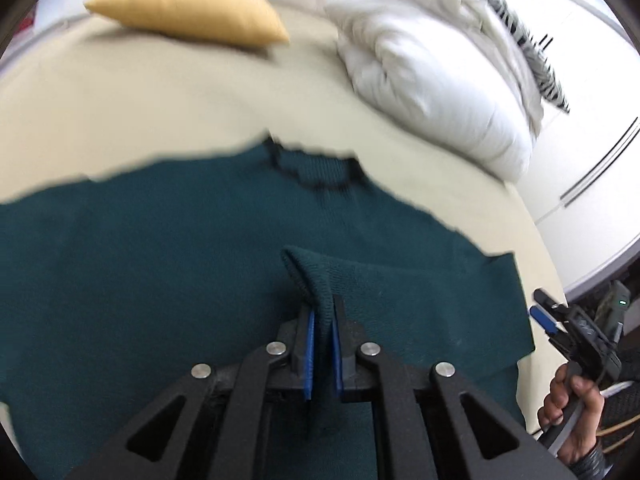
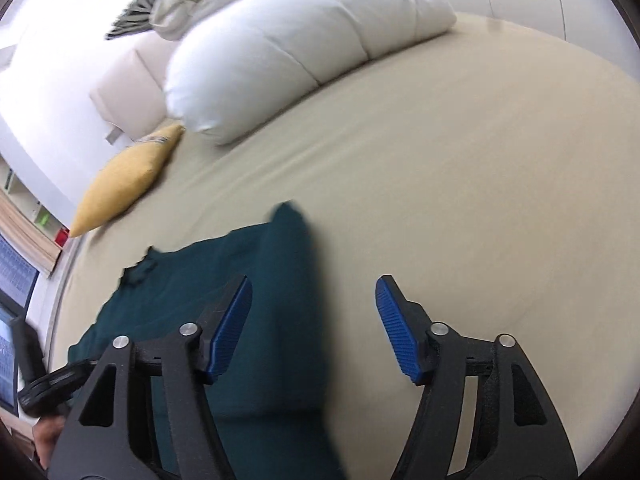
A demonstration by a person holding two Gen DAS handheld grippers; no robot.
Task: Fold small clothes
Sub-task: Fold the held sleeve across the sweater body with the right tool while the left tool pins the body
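Note:
A dark teal knit sweater (image 1: 160, 264) lies spread on the beige bed sheet (image 1: 140, 112), neckline away from me. My left gripper (image 1: 323, 308) is shut on a ribbed cuff or hem edge (image 1: 312, 272) of the sweater, lifted over the body of the garment. In the right wrist view the sweater (image 2: 272, 312) lies below and left, with one sleeve pointing away. My right gripper (image 2: 314, 300) is open and empty above the sweater's right edge; it also shows in the left wrist view (image 1: 548, 312) at the bed's right side.
A yellow cushion (image 1: 188, 8) lies at the far left of the bed. A white duvet (image 1: 436, 80) with a striped cloth is piled at the far right. Bare sheet (image 2: 460, 200) stretches right of the sweater. A screen (image 2: 12, 320) stands beyond the bed's left edge.

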